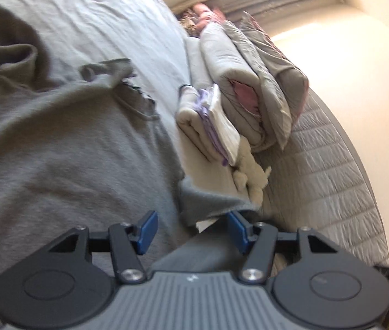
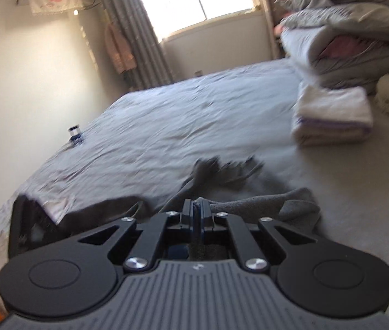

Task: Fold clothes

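Our left gripper (image 1: pixel 191 229): jaws apart, blue pads (image 1: pixel 148 232) bare. Our right gripper (image 2: pixel 197 214): jaws pinched together on grey garment (image 2: pixel 263 203).

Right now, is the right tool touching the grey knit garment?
Touching: the right wrist view shows the right tool shut on a fold of grey knit garment.

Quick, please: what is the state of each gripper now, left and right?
Left gripper: open, fingers apart, holding nothing.
Right gripper: closed, gripping the grey garment.
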A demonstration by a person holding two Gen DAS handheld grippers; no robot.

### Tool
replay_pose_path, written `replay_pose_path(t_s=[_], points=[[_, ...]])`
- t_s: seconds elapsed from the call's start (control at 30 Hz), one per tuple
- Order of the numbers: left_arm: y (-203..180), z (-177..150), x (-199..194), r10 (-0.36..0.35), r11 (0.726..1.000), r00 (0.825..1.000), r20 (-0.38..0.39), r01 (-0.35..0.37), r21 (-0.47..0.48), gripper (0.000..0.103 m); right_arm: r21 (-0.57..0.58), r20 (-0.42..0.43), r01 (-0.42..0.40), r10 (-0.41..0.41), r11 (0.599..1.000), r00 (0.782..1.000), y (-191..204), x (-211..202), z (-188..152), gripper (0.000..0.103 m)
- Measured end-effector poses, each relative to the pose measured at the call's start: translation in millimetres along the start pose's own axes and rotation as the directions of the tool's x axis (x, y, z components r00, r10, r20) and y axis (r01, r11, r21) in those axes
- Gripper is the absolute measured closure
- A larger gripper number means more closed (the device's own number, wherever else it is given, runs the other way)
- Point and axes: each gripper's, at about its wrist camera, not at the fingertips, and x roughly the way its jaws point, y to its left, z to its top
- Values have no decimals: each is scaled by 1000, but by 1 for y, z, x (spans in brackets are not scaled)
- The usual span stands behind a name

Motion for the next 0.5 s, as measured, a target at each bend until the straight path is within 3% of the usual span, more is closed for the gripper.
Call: replay_pose_path(t_s=[0.23, 0.37, 0.5], points=[[11, 0, -6, 106, 994, 994, -39, -105, 33, 46, -27, -169, -115, 109, 993, 980, 29, 19, -43, 97], [11, -3, -4, 197, 977, 978, -62, -191, 97, 46, -56, -267, -130, 110, 990, 957, 33, 29, -64, 97], [11, 0, -3, 277, 951, 961, -26, -270, 149, 46, -37, -297, -113, 97, 993, 950, 23, 28, -63, 90]])
